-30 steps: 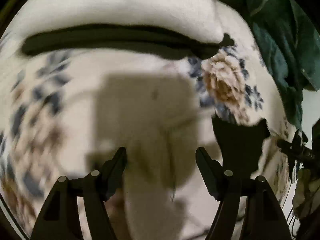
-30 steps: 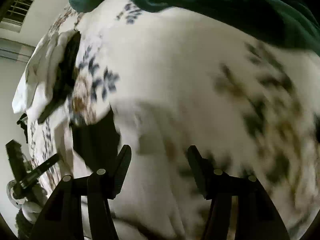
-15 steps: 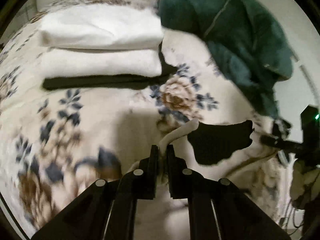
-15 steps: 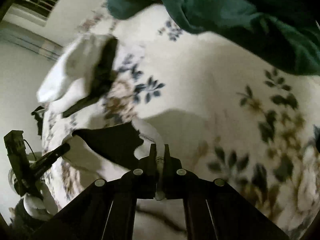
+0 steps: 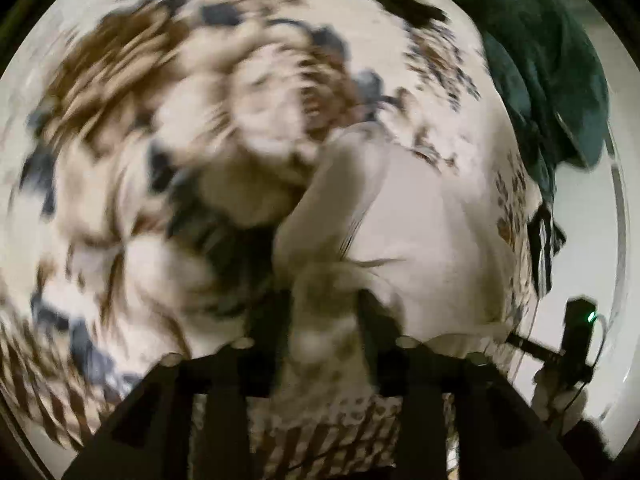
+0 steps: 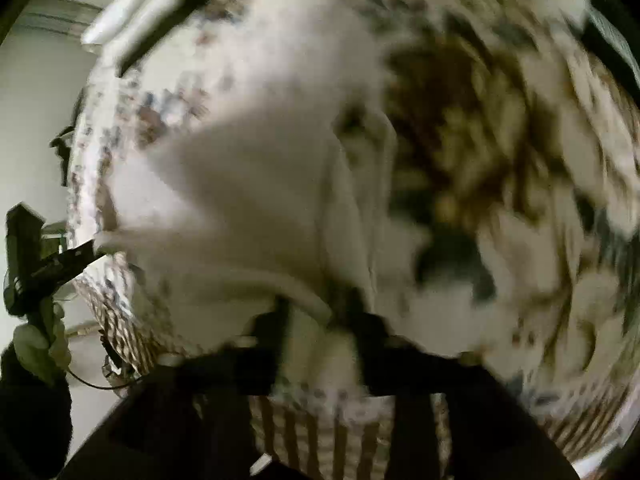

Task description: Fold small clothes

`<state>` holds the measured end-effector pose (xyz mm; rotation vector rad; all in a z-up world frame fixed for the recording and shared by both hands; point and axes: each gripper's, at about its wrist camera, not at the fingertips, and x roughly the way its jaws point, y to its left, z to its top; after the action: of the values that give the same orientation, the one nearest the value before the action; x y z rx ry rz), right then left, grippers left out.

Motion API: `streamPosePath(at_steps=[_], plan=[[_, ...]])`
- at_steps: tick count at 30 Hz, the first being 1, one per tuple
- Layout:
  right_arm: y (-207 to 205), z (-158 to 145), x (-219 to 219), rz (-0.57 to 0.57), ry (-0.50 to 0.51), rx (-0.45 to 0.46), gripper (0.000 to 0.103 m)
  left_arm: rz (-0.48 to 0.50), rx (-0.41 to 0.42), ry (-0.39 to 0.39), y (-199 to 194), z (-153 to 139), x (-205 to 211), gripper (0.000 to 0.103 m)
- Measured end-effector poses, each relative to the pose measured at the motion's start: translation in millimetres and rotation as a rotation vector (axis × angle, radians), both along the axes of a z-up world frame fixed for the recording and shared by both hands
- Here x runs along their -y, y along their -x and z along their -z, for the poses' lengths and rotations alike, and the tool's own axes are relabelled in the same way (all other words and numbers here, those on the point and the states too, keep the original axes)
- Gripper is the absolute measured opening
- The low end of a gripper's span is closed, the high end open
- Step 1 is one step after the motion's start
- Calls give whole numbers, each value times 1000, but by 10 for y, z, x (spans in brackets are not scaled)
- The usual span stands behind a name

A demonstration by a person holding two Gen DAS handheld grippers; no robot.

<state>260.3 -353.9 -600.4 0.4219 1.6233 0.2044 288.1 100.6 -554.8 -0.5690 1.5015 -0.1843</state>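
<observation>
Both views are smeared with motion, so fine detail is lost. The cream garment [image 5: 404,216] lies on the floral bedspread [image 5: 120,80], bunched toward 3 o'clock in the left wrist view and toward 9 o'clock in the right wrist view. The left claw [image 5: 324,320] has its fingers parted with cream cloth sitting in the gap – whether they press on it or have let it go, I cannot tell. The right claw [image 6: 320,320] looks much the same: fingers apart, a rolled hem of the garment crossing between them, grip not readable through the blur.

Each claw works a near edge of the same piece, one at each side – a sensible hold for carrying a hem over in one even fold. By my judgement a fold is being laid or released just now.

At 12 o'clock in the left view sits a dark green garment [image 5: 552,60]. A stack of folded clothes [image 6: 132,12] sits at 11 o'clock in the right view, likely finished pieces kept out of the way
</observation>
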Motion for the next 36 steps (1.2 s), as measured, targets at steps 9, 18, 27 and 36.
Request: streamPosePath(at_steps=[9,18,27,36], plan=[[-228,-15,408,344,-204,45,53,-141,-1,76,-278,102,-105,55],[-682,53,256,401,-82,113,9,-37,49,-54,-781,299,236,52],[-679,150,383,362,-127,41,64,-60,23,43,-661,352,-2,63],[-756,135,515,412,-176,91,65,-74,66,26,-831,332,63,65]])
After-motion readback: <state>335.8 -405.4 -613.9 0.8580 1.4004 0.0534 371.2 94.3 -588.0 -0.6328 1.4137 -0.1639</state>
